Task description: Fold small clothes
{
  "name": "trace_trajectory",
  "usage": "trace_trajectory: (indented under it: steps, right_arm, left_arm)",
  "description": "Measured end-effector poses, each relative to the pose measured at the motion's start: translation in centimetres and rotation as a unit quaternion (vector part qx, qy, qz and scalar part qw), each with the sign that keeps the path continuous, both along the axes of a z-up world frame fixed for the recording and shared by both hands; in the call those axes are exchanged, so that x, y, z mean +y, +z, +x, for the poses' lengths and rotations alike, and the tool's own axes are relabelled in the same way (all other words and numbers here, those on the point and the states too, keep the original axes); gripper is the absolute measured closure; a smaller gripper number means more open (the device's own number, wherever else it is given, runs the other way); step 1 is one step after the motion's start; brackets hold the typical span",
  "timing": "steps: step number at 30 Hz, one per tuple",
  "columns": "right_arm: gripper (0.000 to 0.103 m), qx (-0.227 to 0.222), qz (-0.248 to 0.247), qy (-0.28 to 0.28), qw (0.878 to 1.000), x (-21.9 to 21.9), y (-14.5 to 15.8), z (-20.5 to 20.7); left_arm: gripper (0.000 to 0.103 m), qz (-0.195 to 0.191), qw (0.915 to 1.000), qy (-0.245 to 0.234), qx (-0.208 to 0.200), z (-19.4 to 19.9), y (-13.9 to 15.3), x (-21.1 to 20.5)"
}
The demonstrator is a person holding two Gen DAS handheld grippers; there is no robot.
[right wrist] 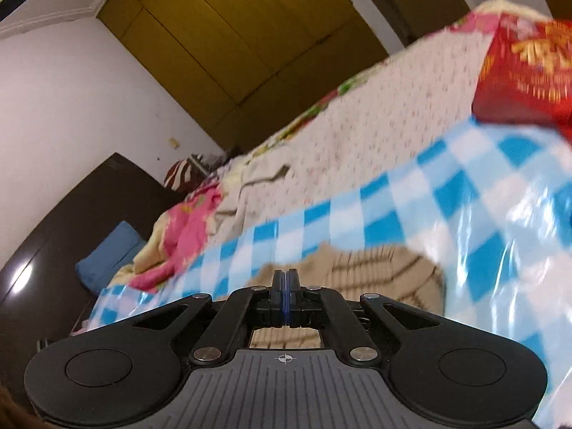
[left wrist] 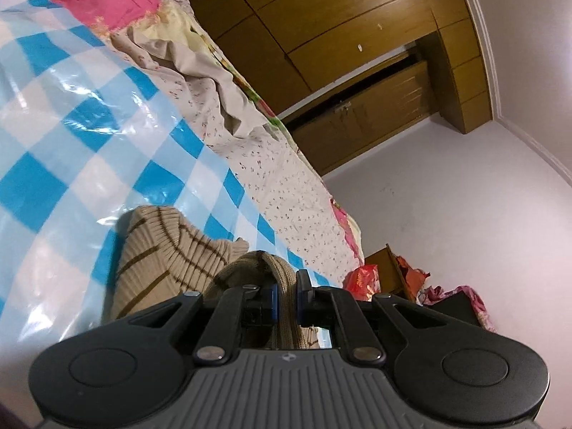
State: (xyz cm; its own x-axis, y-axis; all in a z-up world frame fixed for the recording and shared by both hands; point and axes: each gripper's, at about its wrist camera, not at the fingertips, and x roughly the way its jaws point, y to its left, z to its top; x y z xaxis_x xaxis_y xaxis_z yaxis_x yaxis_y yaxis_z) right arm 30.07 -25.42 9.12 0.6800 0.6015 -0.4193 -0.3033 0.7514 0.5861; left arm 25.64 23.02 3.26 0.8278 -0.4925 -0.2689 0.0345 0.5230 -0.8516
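A small beige knitted sweater with brown stripes (left wrist: pixel 168 254) lies on a blue-and-white checked plastic sheet (left wrist: pixel 71 136) on the bed. My left gripper (left wrist: pixel 286 296) is shut on a ribbed fold of the sweater, which bunches up between its fingers. In the right wrist view the sweater (right wrist: pixel 379 275) lies just beyond my right gripper (right wrist: pixel 286 286), whose fingers are pressed together with nothing seen between them. The right view is blurred by motion.
A floral bedspread (left wrist: pixel 279 186) with a crumpled beige cloth (left wrist: pixel 214 82) and a pink quilt (left wrist: pixel 107 0) lies beyond the sheet. A red printed bag (right wrist: pixel 529 71) sits on the bed at right. Wooden wardrobes (left wrist: pixel 339 18) and a dark headboard (right wrist: pixel 71 221) stand around.
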Motion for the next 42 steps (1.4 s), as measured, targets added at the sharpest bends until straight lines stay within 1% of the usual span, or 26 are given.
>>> trace_trajectory:
  steps: [2,3,4,7,9,12,14,15,17,19,20,21,22,25,27,29,32,33,34,35,37,38,40,42]
  right_arm:
    - [0.103,-0.005,-0.015,0.006,1.0,0.3,0.5,0.8]
    - [0.1,-0.003,-0.027,0.019,0.999,0.7,0.4,1.1]
    - [0.095,0.007,-0.044,0.044,0.998,1.4,0.0,1.4]
    - [0.093,0.046,-0.104,0.1,0.988,3.3,-2.6,0.7]
    - [0.086,0.061,-0.132,0.114,0.983,4.1,-4.6,0.2]
    - [0.079,0.07,-0.155,0.125,0.978,5.3,-6.9,0.4]
    - [0.077,0.069,-0.154,0.133,0.977,6.2,-7.6,0.9]
    - [0.077,0.067,-0.157,0.138,0.976,6.8,-7.8,1.1]
    - [0.077,0.051,-0.182,0.149,0.971,8.1,-8.0,1.1]
    - [0.088,0.043,-0.214,0.15,0.964,9.2,-8.1,1.0]
    - [0.093,0.045,-0.217,0.151,0.963,9.4,-8.0,0.9]
    - [0.095,0.048,-0.21,0.151,0.965,9.3,-7.8,0.7]
    - [0.095,0.047,-0.201,0.146,0.967,9.0,-7.4,0.6]
    - [0.095,0.028,-0.159,0.123,0.979,7.3,-4.8,0.0]
    - [0.096,0.013,-0.121,0.101,0.987,5.8,-2.6,0.0]
    - [0.096,-0.003,-0.089,0.077,0.993,4.6,-0.9,0.5]
    - [0.096,-0.022,-0.062,0.007,0.998,3.0,0.4,2.2]
    - [0.096,-0.018,-0.055,-0.018,0.998,2.5,0.2,3.2]
    - [0.096,-0.01,-0.05,-0.045,0.998,2.2,-0.4,4.3]
    - [0.096,-0.005,-0.054,-0.06,0.997,2.0,-0.8,5.1]
    - [0.096,0.007,-0.092,-0.09,0.992,2.4,-2.6,6.9]
    - [0.096,0.022,-0.104,-0.095,0.99,2.6,-3.7,7.6]
    - [0.095,0.046,-0.131,-0.099,0.985,3.1,-5.7,8.6]
    - [0.095,0.054,-0.138,-0.096,0.984,3.4,-7.0,8.6]
  left_arm:
    - [0.084,0.014,0.9999,-0.004,0.008,0.6,-0.2,-0.6]
    - [0.084,0.016,0.9998,-0.008,0.013,0.6,-0.6,-0.8]
    - [0.084,0.014,0.9997,-0.012,0.017,0.4,-1.0,-1.0]
    - [0.084,0.001,0.9996,-0.013,0.026,-1.0,-2.2,-1.0]
    - [0.084,-0.012,0.9992,-0.005,0.037,-2.0,-3.0,-0.6]
    - [0.084,-0.017,0.9987,0.004,0.047,-2.9,-3.6,0.0]
    - [0.084,-0.015,0.9986,0.007,0.051,-3.3,-3.7,0.2]
    - [0.084,-0.014,0.9986,0.008,0.051,-3.4,-3.7,0.3]
    - [0.084,-0.012,0.9985,0.007,0.052,-3.5,-3.7,0.4]
    - [0.084,-0.014,0.9986,0.006,0.051,-3.6,-3.6,0.5]
    - [0.084,-0.016,0.9987,0.004,0.049,-3.6,-3.6,0.5]
    - [0.084,-0.019,0.9988,0.002,0.046,-3.6,-3.5,0.6]
    - [0.084,-0.024,0.9988,0.001,0.043,-3.5,-3.4,0.7]
    - [0.084,-0.046,0.9985,-0.001,0.028,-3.0,-2.8,0.9]
    - [0.084,-0.06,0.9981,0.002,0.015,-1.8,-2.3,1.1]
    - [0.084,-0.068,0.9977,0.01,0.004,-0.2,-1.7,1.0]
    - [0.084,-0.082,0.996,0.034,-0.001,2.7,-1.8,1.2]
    - [0.084,-0.08,0.9959,0.043,0.005,3.6,-2.1,1.3]
    - [0.084,-0.078,0.9955,0.052,0.018,4.4,-2.6,1.4]
    - [0.084,-0.077,0.9947,0.058,0.036,5.2,-3.3,1.5]
    - [0.083,-0.073,0.9923,0.066,0.075,6.0,-5.0,1.6]
    - [0.083,-0.07,0.9908,0.072,0.09,5.9,-5.8,1.6]
    - [0.082,-0.073,0.9891,0.076,0.102,5.1,-6.9,1.8]
    - [0.079,-0.081,0.9868,0.084,0.112,4.0,-7.7,2.3]
